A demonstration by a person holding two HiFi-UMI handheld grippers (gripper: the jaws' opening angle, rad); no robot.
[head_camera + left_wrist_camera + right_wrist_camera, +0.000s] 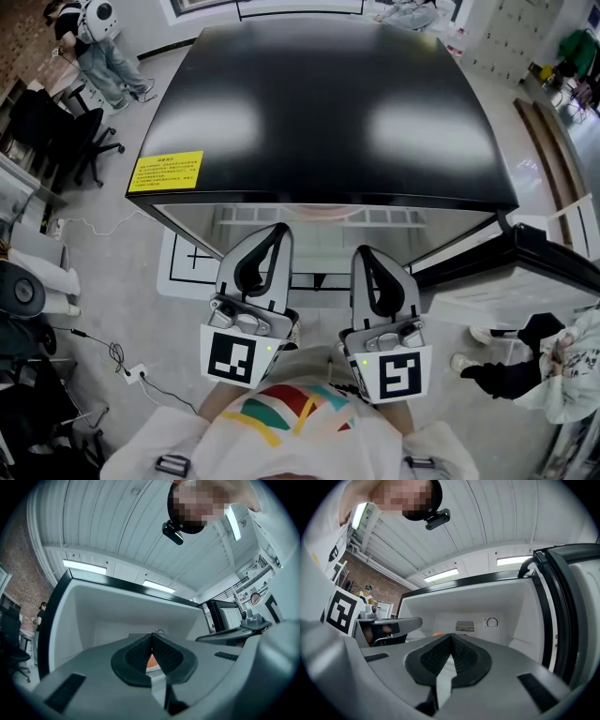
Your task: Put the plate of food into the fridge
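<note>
Our left tongs are closed, with the two dark pads pressed tip to tip and nothing pinched between them. Our right tongs are closed too, and they are just as empty. In the head view both tongs sit side by side in the lower middle of the frame, pointing at the fridge, which fills the upper middle. The fridge door hangs open at the right side of the frame. The plate of food looks to be inside the fridge already. We see only a small orange bit of it, low in the white space behind the tongs, just left of the middle of the right gripper view. The same orange peeks through the gap under the pads in the left gripper view. It is too small for us to tell what the food is or how the plate sits. We think a plate like this is hard and stiff, a bit heavy, and smooth at the edge, so it could slip. It could also crack if it got bumped, and the food could slide off if it tipped. If we had to move it, we would hold the rim on two sides and keep it flat.
</note>
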